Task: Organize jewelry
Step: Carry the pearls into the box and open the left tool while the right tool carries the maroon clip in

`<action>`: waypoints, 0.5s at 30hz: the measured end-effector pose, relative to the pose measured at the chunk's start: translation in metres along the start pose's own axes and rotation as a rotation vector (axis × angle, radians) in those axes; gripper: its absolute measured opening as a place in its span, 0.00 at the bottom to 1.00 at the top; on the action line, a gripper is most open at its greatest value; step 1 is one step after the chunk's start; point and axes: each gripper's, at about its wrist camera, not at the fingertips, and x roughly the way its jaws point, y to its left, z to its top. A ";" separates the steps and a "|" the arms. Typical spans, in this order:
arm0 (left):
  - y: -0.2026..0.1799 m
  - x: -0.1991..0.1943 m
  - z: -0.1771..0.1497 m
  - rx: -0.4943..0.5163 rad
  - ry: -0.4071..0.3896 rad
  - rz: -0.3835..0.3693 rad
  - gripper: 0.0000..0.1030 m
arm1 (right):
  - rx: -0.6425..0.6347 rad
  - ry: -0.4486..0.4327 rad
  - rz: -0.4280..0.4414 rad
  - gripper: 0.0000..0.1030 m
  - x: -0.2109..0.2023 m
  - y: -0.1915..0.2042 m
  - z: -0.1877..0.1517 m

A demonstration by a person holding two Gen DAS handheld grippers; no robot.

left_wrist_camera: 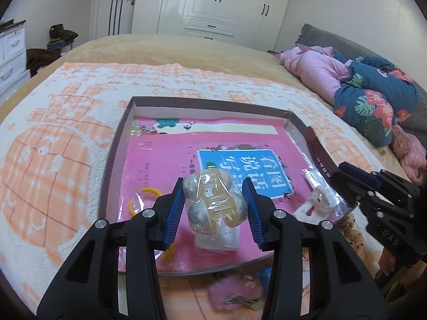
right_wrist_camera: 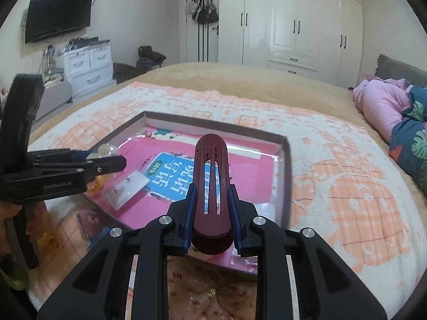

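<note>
My left gripper is shut on a clear bag of large yellowish and grey beads, held above the near part of a shallow brown-rimmed tray. The tray holds a pink book under clear film, a yellow bangle and a white earring card. My right gripper is shut on a dark red slotted hair clip that points out over the tray. In the right wrist view the left gripper reaches in from the left with the bead bag above the earring card.
The tray lies on an orange-and-white blanket spread over a bed. Pink and floral bedding is piled at the right. White drawers stand left of the bed, wardrobes behind it.
</note>
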 end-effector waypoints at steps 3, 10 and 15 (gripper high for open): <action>0.005 0.001 0.001 -0.006 0.002 0.012 0.34 | -0.018 0.026 -0.003 0.22 0.014 0.005 0.004; 0.017 0.008 0.000 -0.026 0.028 0.046 0.34 | -0.055 0.105 -0.004 0.22 0.047 0.017 0.012; 0.022 0.011 0.000 -0.036 0.038 0.050 0.34 | -0.070 0.136 -0.015 0.22 0.061 0.022 0.013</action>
